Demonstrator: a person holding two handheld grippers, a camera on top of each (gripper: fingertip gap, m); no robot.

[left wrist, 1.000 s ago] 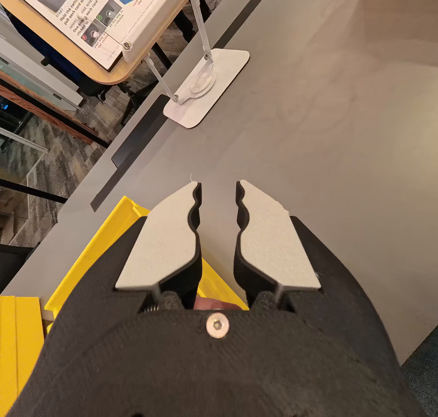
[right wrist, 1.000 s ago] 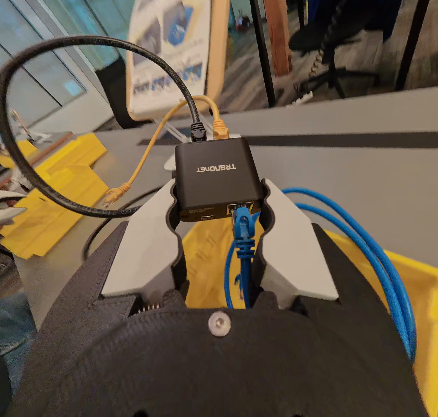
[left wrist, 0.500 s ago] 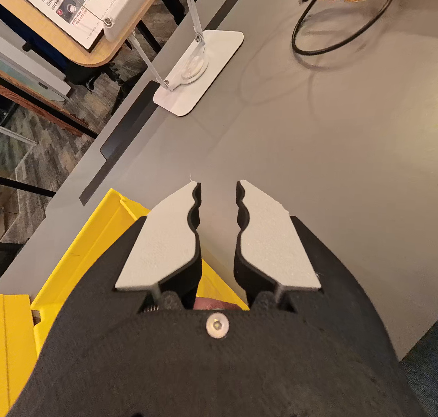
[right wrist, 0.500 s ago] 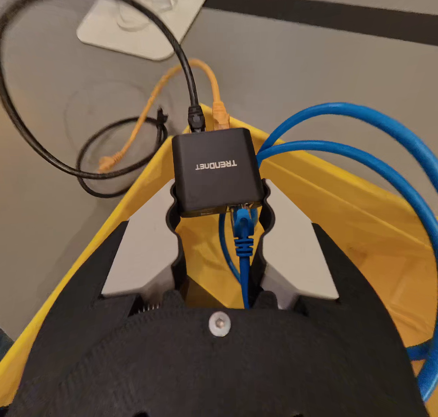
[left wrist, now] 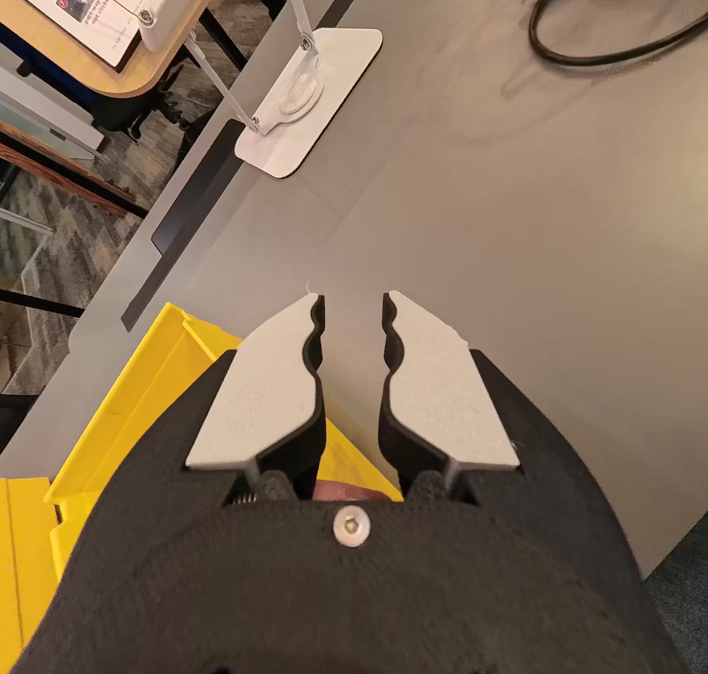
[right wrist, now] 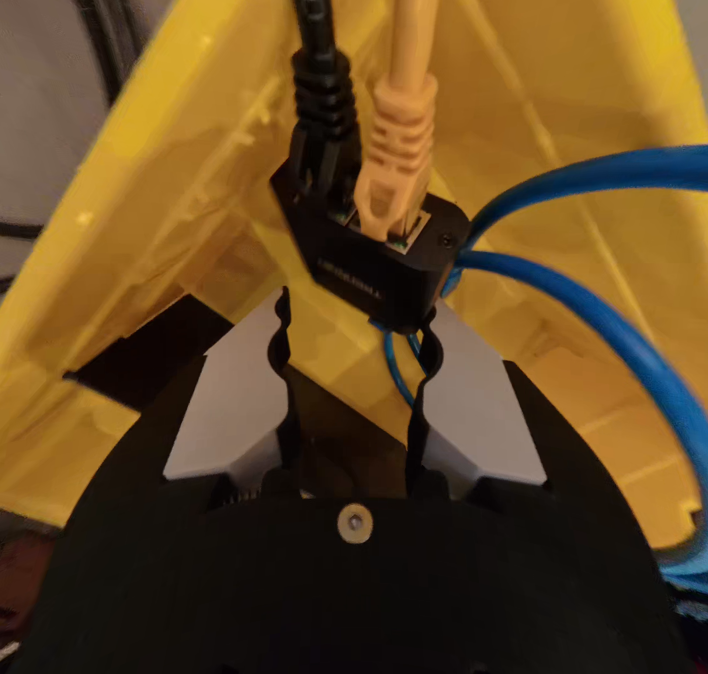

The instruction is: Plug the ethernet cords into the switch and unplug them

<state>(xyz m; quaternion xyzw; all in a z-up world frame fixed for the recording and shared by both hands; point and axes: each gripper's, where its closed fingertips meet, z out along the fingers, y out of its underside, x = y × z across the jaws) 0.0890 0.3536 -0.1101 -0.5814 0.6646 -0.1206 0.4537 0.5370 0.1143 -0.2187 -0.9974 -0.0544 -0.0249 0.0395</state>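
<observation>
Switch [right wrist: 377, 257], one small black box, sits tilted over the yellow bin [right wrist: 161, 204] in my right wrist view, just past the tips of my right gripper [right wrist: 356, 311]. Its jaws stand wide apart; the right tip touches the switch's lower corner, the left tip is clear of it, so I see no grip on it. Three cords run into the switch: one black cord [right wrist: 322, 93] and one orange cord [right wrist: 402, 119] plugged side by side into its upper face, and one blue cord [right wrist: 597, 295] looping out to the right in two strands from its underside. The picture is blurred, so I cannot tell whether the switch rests on the bin floor.

In my left wrist view, my left gripper [left wrist: 353, 299] hovers over the grey surface [left wrist: 498, 234], jaws parted by a moderate gap and holding nothing. One yellow bin [left wrist: 153, 380] corner lies below it on the left. One white stand base [left wrist: 306, 104] sits farther off, and one black cable loop [left wrist: 574, 56] lies at the top right.
</observation>
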